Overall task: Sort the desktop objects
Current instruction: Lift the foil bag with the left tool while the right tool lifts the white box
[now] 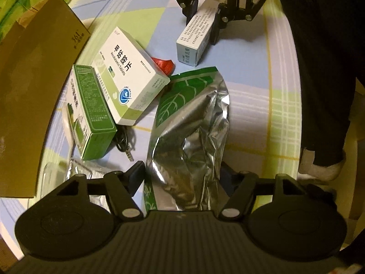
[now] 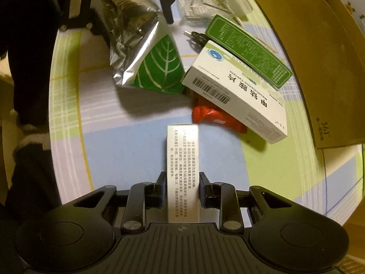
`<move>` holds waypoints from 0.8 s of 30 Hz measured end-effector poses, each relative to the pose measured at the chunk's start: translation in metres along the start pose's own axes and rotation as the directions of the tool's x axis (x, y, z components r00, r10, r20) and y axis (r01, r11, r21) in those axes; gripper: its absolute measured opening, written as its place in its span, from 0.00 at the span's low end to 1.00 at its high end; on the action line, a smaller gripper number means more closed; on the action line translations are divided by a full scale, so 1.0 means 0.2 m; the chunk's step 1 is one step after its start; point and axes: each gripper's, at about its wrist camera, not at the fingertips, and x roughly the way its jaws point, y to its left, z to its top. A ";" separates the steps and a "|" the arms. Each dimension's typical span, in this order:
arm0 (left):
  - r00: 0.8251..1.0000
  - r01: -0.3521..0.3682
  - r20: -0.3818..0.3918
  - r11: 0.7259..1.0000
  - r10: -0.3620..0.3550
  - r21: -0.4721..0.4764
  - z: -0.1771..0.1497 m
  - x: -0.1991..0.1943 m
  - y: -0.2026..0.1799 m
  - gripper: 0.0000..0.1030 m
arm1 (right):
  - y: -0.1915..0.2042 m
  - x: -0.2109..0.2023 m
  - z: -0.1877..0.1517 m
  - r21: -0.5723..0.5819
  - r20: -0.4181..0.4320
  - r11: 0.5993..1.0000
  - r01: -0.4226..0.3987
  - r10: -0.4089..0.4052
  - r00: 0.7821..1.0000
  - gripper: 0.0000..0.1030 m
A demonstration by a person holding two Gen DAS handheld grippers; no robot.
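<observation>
Mid-pickup: right gripper [image 2: 182,189] clamped on narrow white carton [image 2: 182,159], left gripper [image 1: 182,173] wide around foil pouch [image 1: 194,123]; next, toward cardboard box [image 2: 319,57] at two o'clock.

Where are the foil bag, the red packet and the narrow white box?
foil bag [image 1: 194,123]: left wrist view, on its crinkled silver middle.
red packet [image 2: 214,116]: right wrist view, on the part showing below the tablet box.
narrow white box [image 2: 183,159]: right wrist view, on its printed top face, ahead of the claw.

Slim white printed carton [image 2: 183,173] flat between claw [image 2: 182,179] fingers.
</observation>
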 end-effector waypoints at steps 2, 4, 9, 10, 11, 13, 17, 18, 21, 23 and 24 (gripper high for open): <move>1.000 0.029 -0.010 0.999 -0.029 -0.016 0.02 0.02 0.03 0.64 | -0.02 0.00 0.01 0.025 0.006 1.000 -0.009 0.009 1.000 0.24; 0.998 0.059 -0.021 0.998 -0.060 -0.038 0.04 0.04 0.06 0.63 | -0.04 -0.01 0.00 0.069 0.010 0.997 -0.025 0.024 1.000 0.25; 0.995 0.080 -0.049 0.994 -0.083 -0.070 0.06 0.05 0.09 0.54 | -0.09 0.00 0.00 0.169 0.010 0.984 -0.049 0.048 0.999 0.25; 0.995 0.080 -0.049 0.993 -0.084 -0.082 0.07 0.04 0.09 0.53 | -0.10 0.00 0.00 0.194 0.010 0.980 -0.053 0.052 0.999 0.25; 0.995 0.080 -0.046 0.992 -0.085 -0.094 0.06 0.04 0.10 0.50 | -0.10 0.00 0.00 0.220 0.010 0.974 -0.057 0.056 0.998 0.24; 0.996 0.076 -0.039 0.989 -0.081 -0.125 0.05 0.03 0.10 0.47 | -0.09 0.00 0.00 0.237 0.015 0.970 -0.059 0.058 0.998 0.23; 0.996 0.057 -0.052 0.986 -0.066 -0.158 0.04 0.01 0.09 0.44 | -0.06 -0.02 0.00 0.258 0.026 0.965 -0.037 0.031 0.999 0.22; 0.997 0.053 -0.053 0.984 -0.062 -0.168 0.03 -0.01 0.09 0.44 | -0.05 -0.03 0.01 0.265 0.031 0.964 -0.033 0.025 0.999 0.22; 0.997 0.050 -0.050 0.981 -0.060 -0.186 0.03 -0.05 0.08 0.43 | -0.02 -0.08 0.01 0.288 0.050 0.957 -0.031 0.017 0.999 0.22; 0.998 0.043 -0.046 0.980 -0.053 -0.196 0.03 -0.08 0.09 0.43 | 0.00 -0.15 -0.02 0.301 0.058 0.953 -0.021 0.004 0.998 0.22; 0.998 0.037 -0.044 0.980 -0.047 -0.197 0.03 -0.10 0.08 0.43 | -0.01 -0.16 -0.02 0.307 0.062 0.952 -0.015 -0.004 0.998 0.22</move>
